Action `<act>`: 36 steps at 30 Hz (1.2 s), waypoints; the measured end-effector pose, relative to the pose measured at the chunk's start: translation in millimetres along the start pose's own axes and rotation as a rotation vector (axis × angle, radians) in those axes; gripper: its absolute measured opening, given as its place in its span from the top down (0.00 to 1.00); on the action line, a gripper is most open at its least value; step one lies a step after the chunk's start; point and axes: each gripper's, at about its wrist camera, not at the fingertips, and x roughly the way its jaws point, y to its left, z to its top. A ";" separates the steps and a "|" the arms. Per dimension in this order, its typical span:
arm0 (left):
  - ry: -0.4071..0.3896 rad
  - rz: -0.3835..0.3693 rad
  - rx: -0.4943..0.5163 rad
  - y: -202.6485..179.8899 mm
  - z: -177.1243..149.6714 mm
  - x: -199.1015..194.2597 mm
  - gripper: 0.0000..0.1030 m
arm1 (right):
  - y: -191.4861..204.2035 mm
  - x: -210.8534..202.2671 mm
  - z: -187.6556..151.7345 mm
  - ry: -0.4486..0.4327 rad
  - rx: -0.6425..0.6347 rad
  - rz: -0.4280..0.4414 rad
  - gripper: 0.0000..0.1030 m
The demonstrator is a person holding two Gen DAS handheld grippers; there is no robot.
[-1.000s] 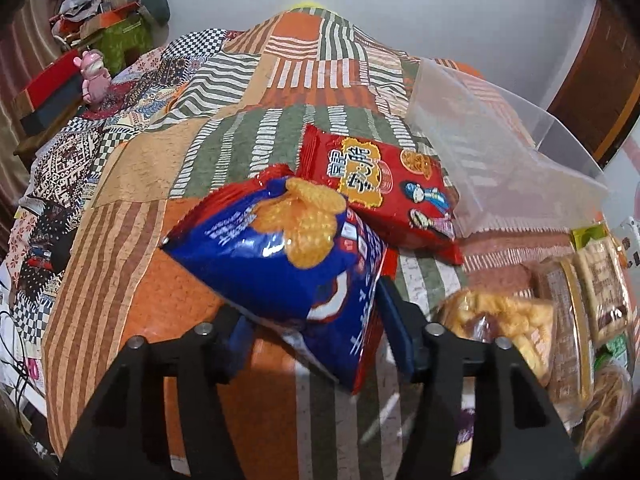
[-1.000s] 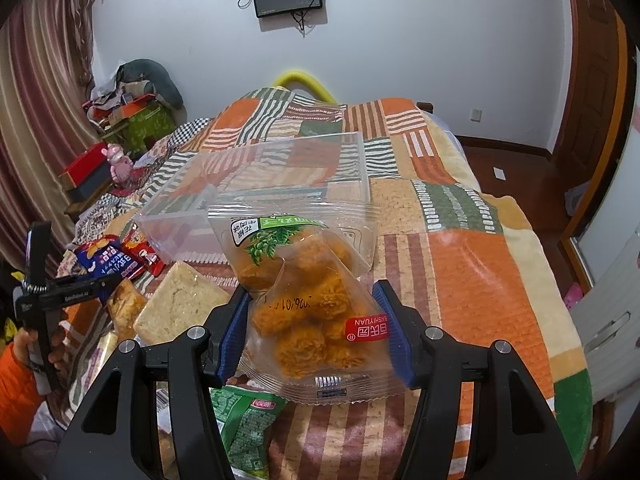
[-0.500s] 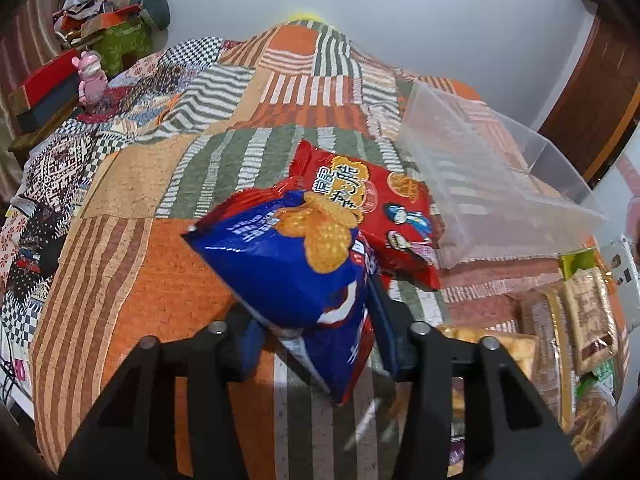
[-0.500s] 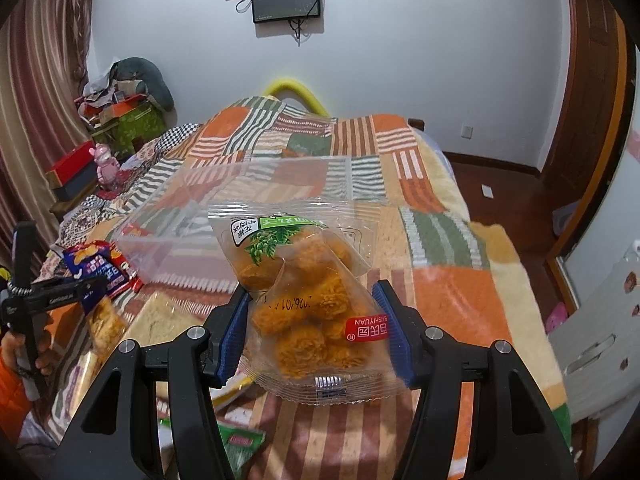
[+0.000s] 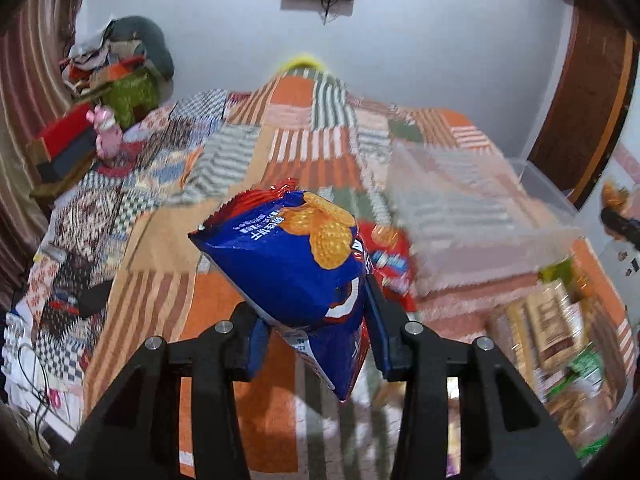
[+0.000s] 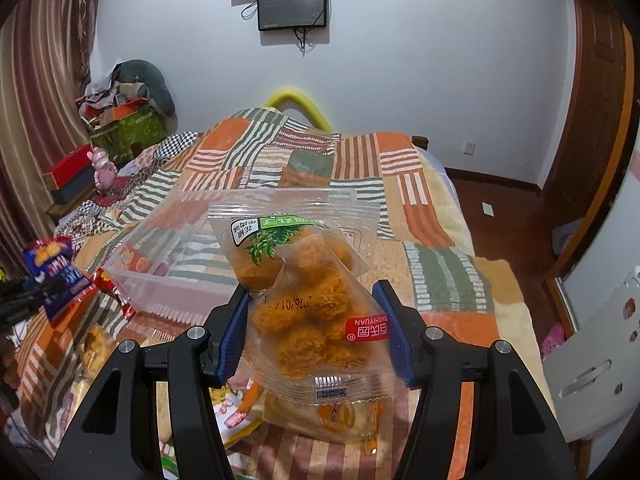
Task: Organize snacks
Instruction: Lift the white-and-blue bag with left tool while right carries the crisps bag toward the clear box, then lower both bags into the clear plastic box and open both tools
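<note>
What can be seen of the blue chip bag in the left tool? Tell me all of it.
The blue chip bag is a glossy, puffed foil pouch with red crimped seams, golden ridged chips pictured near its top and white lettering. It hangs tilted, clear of the patchwork blanket, pinched near its lower end between the blue pads of the left tool. Nothing else touches it.

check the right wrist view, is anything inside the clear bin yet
No, the clear bin shows only the bedspread pattern through its walls and floor.
</note>
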 end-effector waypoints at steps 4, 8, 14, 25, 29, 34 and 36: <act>-0.048 -0.030 0.026 -17.3 22.2 -11.0 0.59 | -1.0 1.1 8.6 -0.015 -0.003 -0.003 0.45; -0.092 -0.064 0.058 -40.5 43.5 -17.6 0.59 | -0.6 4.3 18.0 -0.031 -0.017 -0.017 0.45; -0.122 -0.109 0.096 -74.3 67.5 -13.9 0.59 | 2.4 18.3 28.1 -0.029 -0.037 -0.025 0.45; -0.044 -0.162 0.124 -109.0 84.6 37.6 0.59 | 4.0 58.3 32.5 0.072 -0.047 0.005 0.45; -0.004 -0.174 0.133 -115.7 86.1 58.4 0.59 | 3.5 69.0 33.9 0.123 -0.057 0.017 0.45; 0.039 -0.185 0.174 -130.5 84.1 77.5 0.59 | 8.7 80.1 36.1 0.171 -0.102 0.014 0.45; 0.060 -0.188 0.187 -134.7 83.1 83.7 0.59 | 9.7 83.8 35.5 0.188 -0.114 0.019 0.45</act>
